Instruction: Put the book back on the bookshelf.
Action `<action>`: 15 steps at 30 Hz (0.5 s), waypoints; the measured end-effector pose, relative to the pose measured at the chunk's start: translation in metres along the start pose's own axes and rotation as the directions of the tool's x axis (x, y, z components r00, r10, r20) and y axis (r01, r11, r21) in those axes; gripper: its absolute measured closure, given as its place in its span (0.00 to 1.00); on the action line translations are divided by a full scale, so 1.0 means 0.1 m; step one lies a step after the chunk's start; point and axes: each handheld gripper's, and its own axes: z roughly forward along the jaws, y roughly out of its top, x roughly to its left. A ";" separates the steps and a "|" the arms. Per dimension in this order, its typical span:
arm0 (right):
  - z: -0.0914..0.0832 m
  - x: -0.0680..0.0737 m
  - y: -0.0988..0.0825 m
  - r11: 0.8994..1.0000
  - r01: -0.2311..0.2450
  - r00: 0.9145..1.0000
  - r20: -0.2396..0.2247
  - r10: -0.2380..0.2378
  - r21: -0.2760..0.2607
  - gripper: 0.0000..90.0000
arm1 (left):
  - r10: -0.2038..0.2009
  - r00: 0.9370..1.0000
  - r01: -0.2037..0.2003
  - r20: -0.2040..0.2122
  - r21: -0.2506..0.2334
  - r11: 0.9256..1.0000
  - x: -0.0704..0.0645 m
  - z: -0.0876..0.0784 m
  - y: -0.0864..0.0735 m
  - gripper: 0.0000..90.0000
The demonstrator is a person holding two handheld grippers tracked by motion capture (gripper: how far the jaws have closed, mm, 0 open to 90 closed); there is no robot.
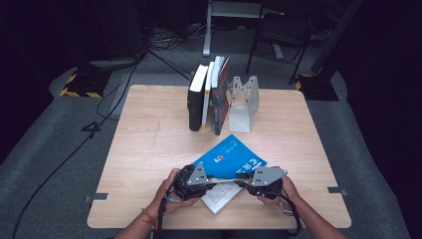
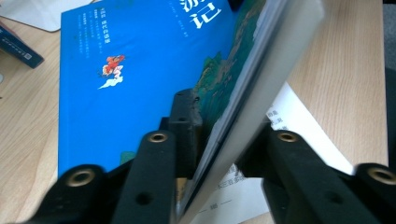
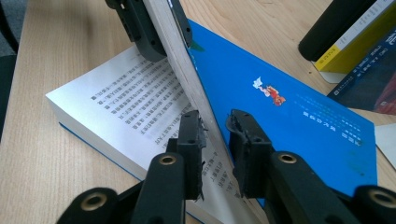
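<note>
- Diagonally across the near middle of the tabletop [image 1: 149,144] lies an open blue book [image 1: 230,158], its long axis running from near left to far right in the high view.
- Its lower part lies flat with printed pages facing up, while a thick sheaf of pages under the blue cover is lifted edge-up.
- That cover is bright blue, with white characters and a small red and white figure; the page block edges are white.
- Left gripper [image 2: 223,140] — clamped on the raised sheaf, one jaw on the cover side, the other on the page side.
- Right gripper [image 3: 215,135] — its jaws sit on either side of the same sheaf at its other end and look closed on it.
- Upright books [image 1: 208,94] stand at the far side of the tabletop against a white bookend [image 1: 244,102], well apart from the open book.
- Nothing lies between them.
</note>
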 end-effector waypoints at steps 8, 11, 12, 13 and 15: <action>-0.05 -0.27 -0.19 0.995 -0.097 0.995 0.028 0.097 0.006 0.53 | 0.016 1.000 -0.016 0.002 -0.020 1.000 0.04 -0.11 -0.11 0.90; -0.04 -0.39 -0.31 0.995 -0.094 0.995 0.037 0.093 0.031 0.64 | -0.008 1.000 0.009 0.016 -0.032 0.999 0.10 -0.16 -0.16 0.90; -0.05 -0.40 -0.33 0.995 -0.097 0.995 0.023 0.096 0.018 0.67 | -0.005 1.000 0.006 0.012 -0.033 0.999 0.13 -0.19 -0.17 0.90; -0.05 -0.41 -0.33 0.996 -0.092 0.996 0.007 0.092 0.011 0.72 | -0.009 1.000 0.009 0.010 -0.036 0.999 0.16 -0.22 -0.19 0.89; -0.05 -0.39 -0.31 0.998 -0.065 0.998 0.001 0.065 0.010 0.76 | -0.024 1.000 0.024 0.009 -0.043 0.999 0.20 -0.24 -0.22 0.88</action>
